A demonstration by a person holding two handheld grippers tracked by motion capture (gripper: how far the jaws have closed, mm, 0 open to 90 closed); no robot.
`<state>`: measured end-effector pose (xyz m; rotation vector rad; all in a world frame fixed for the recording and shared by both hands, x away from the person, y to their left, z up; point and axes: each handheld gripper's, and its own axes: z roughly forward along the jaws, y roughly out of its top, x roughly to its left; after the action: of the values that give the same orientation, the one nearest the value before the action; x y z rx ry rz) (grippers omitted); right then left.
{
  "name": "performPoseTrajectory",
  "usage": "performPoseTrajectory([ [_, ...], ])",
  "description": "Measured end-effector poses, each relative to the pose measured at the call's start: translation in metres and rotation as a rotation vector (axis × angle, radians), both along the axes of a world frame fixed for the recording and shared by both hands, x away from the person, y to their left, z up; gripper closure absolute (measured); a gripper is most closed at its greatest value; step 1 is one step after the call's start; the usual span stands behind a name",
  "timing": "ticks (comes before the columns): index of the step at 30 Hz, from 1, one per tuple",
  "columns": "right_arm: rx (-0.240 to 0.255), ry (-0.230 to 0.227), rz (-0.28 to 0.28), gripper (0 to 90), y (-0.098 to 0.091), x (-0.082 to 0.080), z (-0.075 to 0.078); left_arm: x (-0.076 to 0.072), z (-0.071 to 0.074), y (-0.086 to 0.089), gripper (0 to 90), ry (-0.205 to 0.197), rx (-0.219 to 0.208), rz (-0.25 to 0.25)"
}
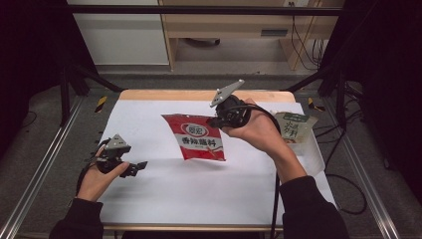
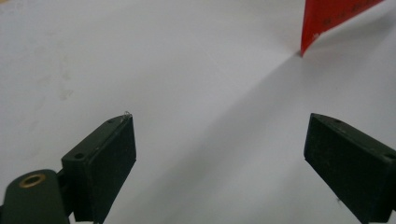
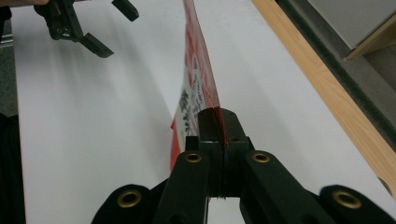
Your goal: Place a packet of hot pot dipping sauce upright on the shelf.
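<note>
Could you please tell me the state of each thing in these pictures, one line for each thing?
Red packet: pinched at its right edge, hanging from the gripper, its bottom corner at or near the table.
Right gripper: shut on the red packet.
Left gripper: open, nothing between its jaws.
Green and white bag: standing upright in a clear bin at the table's right edge.

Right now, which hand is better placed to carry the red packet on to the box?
Right. The right gripper is shut on the red packet, near the clear box; the left gripper rests open, far left.
</note>
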<state>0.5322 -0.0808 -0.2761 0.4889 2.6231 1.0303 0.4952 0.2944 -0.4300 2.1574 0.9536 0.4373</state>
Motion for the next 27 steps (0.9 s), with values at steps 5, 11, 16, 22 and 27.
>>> performPoseTrajectory([
  [5, 0.001, -0.017, -0.032, 90.0, -0.015, -0.002, 0.01, 0.0, 0.0, 0.002, 9.3, -0.007, 0.0, 0.0],
  [11, 0.009, -0.036, -0.061, 90.0, -0.036, -0.006, 0.023, 0.0, -0.002, 0.004, 9.3, 0.0, -0.001, 0.01],
  [16, 0.019, -0.049, -0.086, 90.0, -0.053, -0.013, 0.034, 0.0, -0.004, 0.002, 9.3, 0.004, 0.004, 0.006],
  [22, 0.007, -0.067, -0.125, 90.0, -0.073, -0.02, 0.046, 0.001, -0.006, 0.002, 9.3, 0.007, 0.013, 0.008],
  [27, 0.006, -0.076, -0.156, 90.0, -0.087, -0.021, 0.051, 0.0, -0.007, 0.001, 9.3, 0.009, 0.013, 0.007],
])
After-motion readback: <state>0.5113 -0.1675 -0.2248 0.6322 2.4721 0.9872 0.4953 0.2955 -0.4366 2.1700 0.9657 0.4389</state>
